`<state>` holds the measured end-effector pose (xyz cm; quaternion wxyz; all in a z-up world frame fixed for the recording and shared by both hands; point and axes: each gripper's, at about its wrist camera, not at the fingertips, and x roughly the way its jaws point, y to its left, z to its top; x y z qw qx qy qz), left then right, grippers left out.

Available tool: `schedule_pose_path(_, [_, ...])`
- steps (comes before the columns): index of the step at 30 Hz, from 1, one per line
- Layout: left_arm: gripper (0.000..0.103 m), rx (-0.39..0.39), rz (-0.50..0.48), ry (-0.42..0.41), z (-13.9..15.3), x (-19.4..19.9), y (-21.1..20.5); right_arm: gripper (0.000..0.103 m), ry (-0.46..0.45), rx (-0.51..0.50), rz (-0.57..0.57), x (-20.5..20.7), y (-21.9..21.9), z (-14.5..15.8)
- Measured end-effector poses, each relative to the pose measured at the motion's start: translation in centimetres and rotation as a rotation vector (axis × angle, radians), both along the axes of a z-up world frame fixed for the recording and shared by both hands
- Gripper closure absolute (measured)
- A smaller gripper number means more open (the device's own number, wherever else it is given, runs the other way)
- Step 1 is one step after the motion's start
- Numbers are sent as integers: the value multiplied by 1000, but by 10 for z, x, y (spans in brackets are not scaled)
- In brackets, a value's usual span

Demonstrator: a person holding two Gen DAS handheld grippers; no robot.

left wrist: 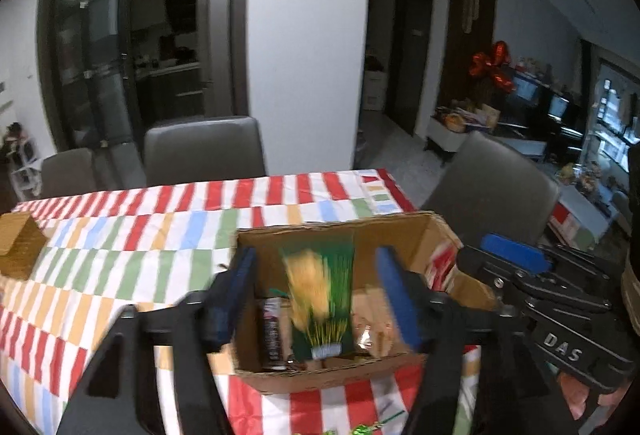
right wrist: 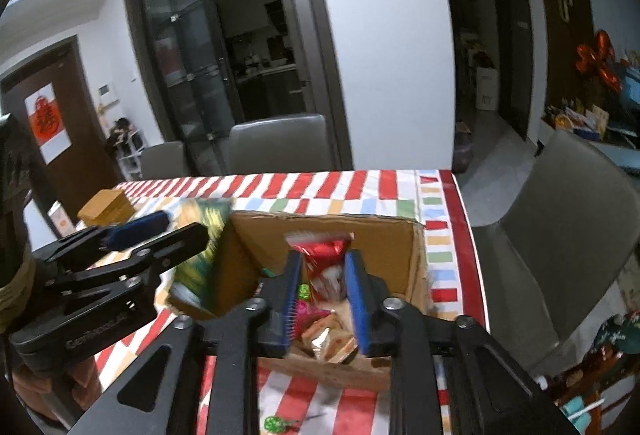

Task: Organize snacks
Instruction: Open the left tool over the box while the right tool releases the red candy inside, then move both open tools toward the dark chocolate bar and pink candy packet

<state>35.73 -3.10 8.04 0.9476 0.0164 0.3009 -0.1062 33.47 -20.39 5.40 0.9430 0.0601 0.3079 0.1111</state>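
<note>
Green-yellow snack bag and red packet upright in cardboard box

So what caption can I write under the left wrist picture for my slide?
Open left tool above a cardboard box as a blurred green-and-yellow snack bag sits between its fingers.

White raised letters "DAS" stand on the black plastic body of the right gripper, seen from the left wrist camera. Embossed lettering on the black plastic body of the left gripper, seen from the right wrist camera, reads roughly "GenRobot.AI". The white poster with a red paper-cut emblem on the brown door and the snack packets' printing are too blurred to read.
</note>
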Motion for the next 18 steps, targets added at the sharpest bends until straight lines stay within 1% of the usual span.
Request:
schedule_pose_path(1, [36, 3, 2, -5, 0, -4, 1, 65, 0, 7, -7, -2, -2, -1])
schedule_pose_path(4, [33, 18, -6, -17, 0, -22, 1, 65, -8, -12, -6, -12, -3, 0])
schedule_pose_path(6, [33, 29, -7, -27, 1, -37, 0, 65, -14, -15, 3, -22, -2, 1])
schedule_pose_path(8, [31, 27, -18, -34, 1, -51, 0, 61, -26, -18, 10, -37, -1, 3])
schedule_pose_path(13, [30, 23, -44, -42, -2, -88, 2, 60, -52, -39, 29, -72, -1, 4])
schedule_pose_path(18, [29, 25, -53, -33, -9, -121, 0, 57, -47, -57, 47, -99, -1, -1])
